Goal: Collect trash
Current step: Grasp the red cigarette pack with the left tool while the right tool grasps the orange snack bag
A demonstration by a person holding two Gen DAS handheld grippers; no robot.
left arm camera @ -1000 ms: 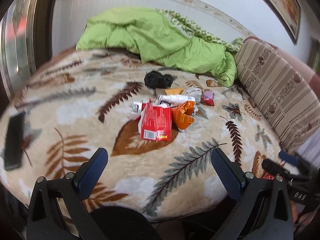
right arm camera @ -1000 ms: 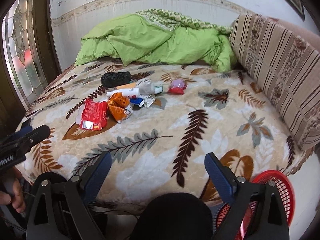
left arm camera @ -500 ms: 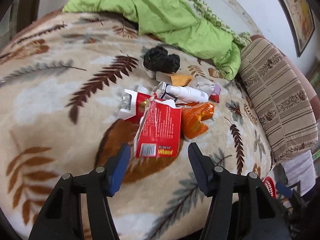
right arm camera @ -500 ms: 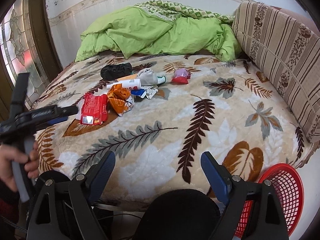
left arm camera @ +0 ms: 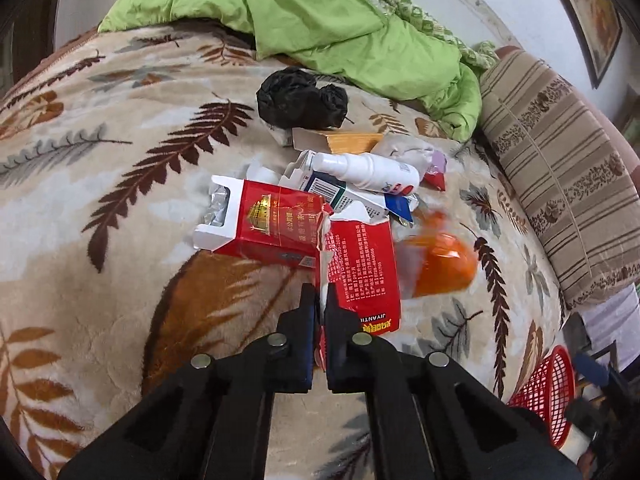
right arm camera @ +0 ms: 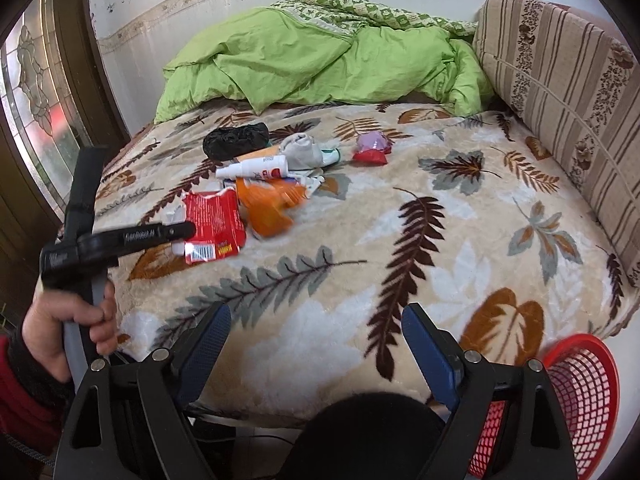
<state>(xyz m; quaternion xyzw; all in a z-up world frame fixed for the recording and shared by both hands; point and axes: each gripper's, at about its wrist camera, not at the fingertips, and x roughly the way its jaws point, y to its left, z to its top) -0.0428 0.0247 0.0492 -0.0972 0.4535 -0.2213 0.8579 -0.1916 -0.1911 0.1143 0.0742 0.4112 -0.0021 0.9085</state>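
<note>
Left wrist view: left gripper (left arm camera: 320,304) is pinching just the edge of the red packet (left arm camera: 362,268) on the blanket (left arm camera: 100,280). Right gripper (right arm camera: 316,344) hangs spread, empty. Thin hold, so the packet could slip out before reaching the red basket (right arm camera: 580,396).

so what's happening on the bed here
A person is clearing a pile of trash off the bed with two handheld grippers. The left gripper has shut on the edge of a torn red packet at the near end of the pile. The right gripper hangs open and empty above the near edge of the blanket. A red basket sits on the floor beside the bed, nothing visible in it.
</note>
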